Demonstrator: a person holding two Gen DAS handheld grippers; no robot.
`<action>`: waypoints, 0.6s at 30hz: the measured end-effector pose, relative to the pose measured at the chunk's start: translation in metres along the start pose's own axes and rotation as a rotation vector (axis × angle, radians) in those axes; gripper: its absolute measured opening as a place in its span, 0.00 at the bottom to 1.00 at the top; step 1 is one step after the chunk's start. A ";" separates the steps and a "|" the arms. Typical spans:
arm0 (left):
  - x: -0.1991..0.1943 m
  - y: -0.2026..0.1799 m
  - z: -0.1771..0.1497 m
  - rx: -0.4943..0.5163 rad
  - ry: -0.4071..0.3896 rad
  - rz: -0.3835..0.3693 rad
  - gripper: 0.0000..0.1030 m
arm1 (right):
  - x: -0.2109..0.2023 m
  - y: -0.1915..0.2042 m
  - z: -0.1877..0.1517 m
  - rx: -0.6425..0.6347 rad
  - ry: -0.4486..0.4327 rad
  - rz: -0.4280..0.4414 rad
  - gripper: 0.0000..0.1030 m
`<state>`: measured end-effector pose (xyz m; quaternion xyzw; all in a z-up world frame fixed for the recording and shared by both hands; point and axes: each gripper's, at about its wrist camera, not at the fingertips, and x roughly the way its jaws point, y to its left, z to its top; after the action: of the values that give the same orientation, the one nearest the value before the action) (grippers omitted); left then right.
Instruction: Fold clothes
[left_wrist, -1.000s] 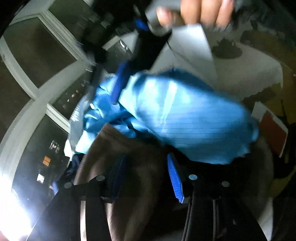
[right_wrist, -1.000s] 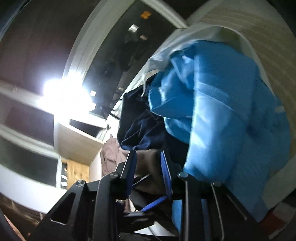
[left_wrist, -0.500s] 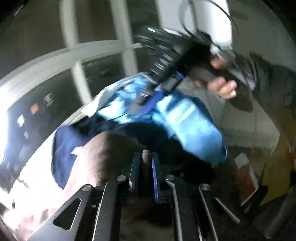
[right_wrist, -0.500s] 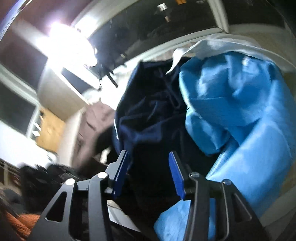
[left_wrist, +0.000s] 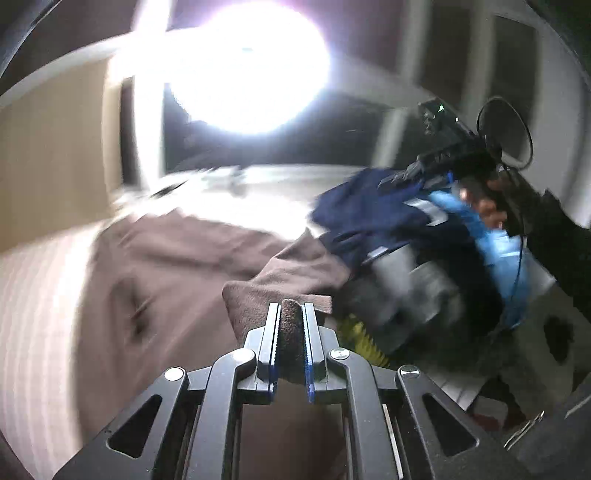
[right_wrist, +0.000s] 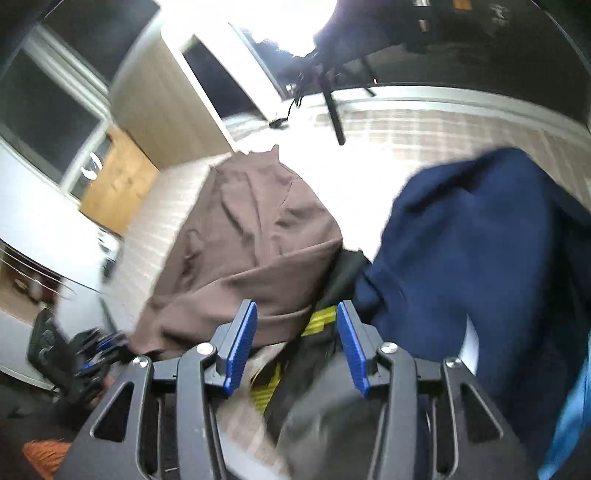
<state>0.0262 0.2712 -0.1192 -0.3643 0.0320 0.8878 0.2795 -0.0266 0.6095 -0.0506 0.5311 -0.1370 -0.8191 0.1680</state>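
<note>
Striped pale bedding (right_wrist: 155, 236) under a glaring lamp (left_wrist: 243, 66) carries the clothes. At lower centre of the left view, the left gripper (left_wrist: 291, 325) is clenched on a fold of the brown garment (left_wrist: 177, 266), which spreads toward the left of the frame. The right gripper (right_wrist: 295, 332) stands released at lower centre of its view, over a dark piece with yellow stripes (right_wrist: 321, 317), the navy garment (right_wrist: 480, 251) at right. Brown cloth looks soft, light and limp; I judge it best held by an edge or corner, so it hangs flat
</note>
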 end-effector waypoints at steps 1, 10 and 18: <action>-0.003 0.009 -0.013 -0.019 0.013 0.039 0.10 | 0.017 0.005 0.011 -0.015 0.021 -0.022 0.43; 0.007 0.026 -0.071 -0.027 0.175 0.109 0.26 | 0.131 0.027 0.062 -0.068 0.200 -0.099 0.43; 0.011 0.037 -0.071 0.073 0.200 0.138 0.46 | 0.170 0.048 0.075 -0.064 0.241 -0.150 0.43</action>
<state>0.0452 0.2272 -0.1838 -0.4374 0.1172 0.8624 0.2262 -0.1536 0.4982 -0.1421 0.6287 -0.0496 -0.7636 0.1384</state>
